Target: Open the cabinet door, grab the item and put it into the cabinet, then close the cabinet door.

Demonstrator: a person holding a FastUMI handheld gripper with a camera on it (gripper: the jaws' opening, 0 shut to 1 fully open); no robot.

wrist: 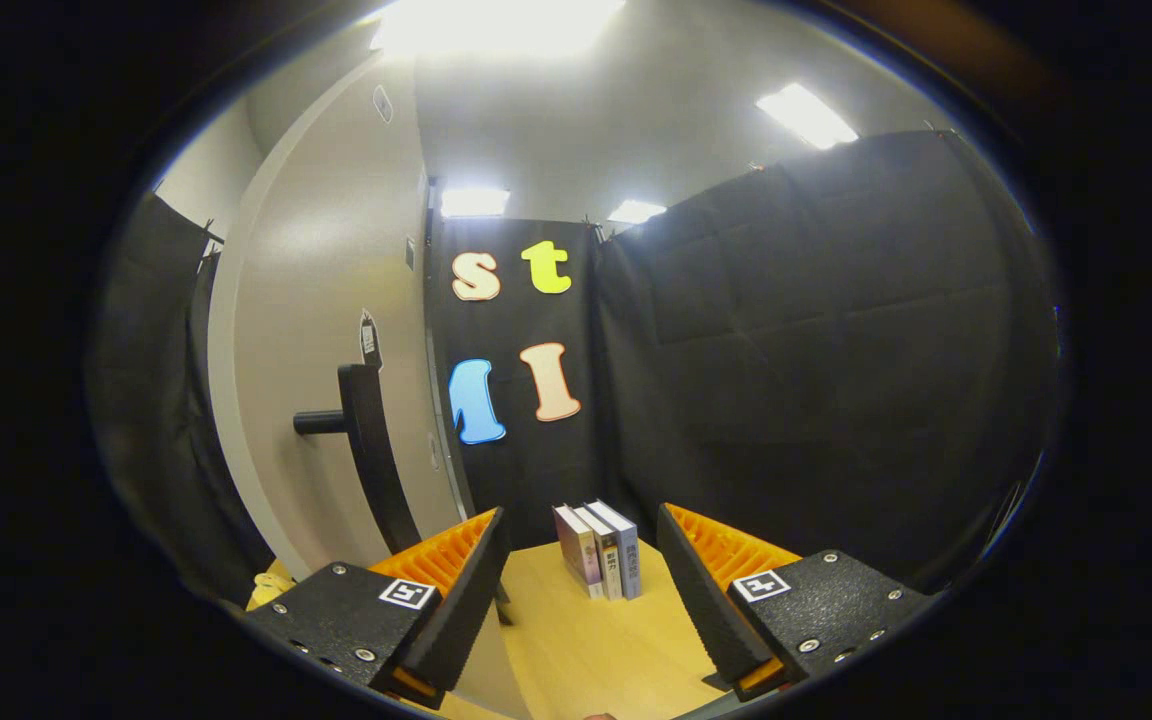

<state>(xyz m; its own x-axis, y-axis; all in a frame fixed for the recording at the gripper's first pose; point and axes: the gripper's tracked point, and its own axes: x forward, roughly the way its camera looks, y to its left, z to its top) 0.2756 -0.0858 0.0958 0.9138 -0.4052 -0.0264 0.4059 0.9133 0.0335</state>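
A light grey cabinet door (326,280) rises just left of my left finger, seen at a steep angle. Its black bar handle (368,450) stands out on a short post, and the bar's lower end drops behind my left fingertip. My gripper (581,515) is open with a wide gap and nothing between the fingers. Beyond the gap, three books (601,555) stand upright side by side at the far end of a pale wooden surface (586,640). A small yellow thing (266,590) peeks out at the door's foot, left of my left finger; what it is cannot be told.
Black cloth walls close the booth behind the books and along the right. A small tag (368,338) hangs on the door above the handle. Bright ceiling lights shine overhead.
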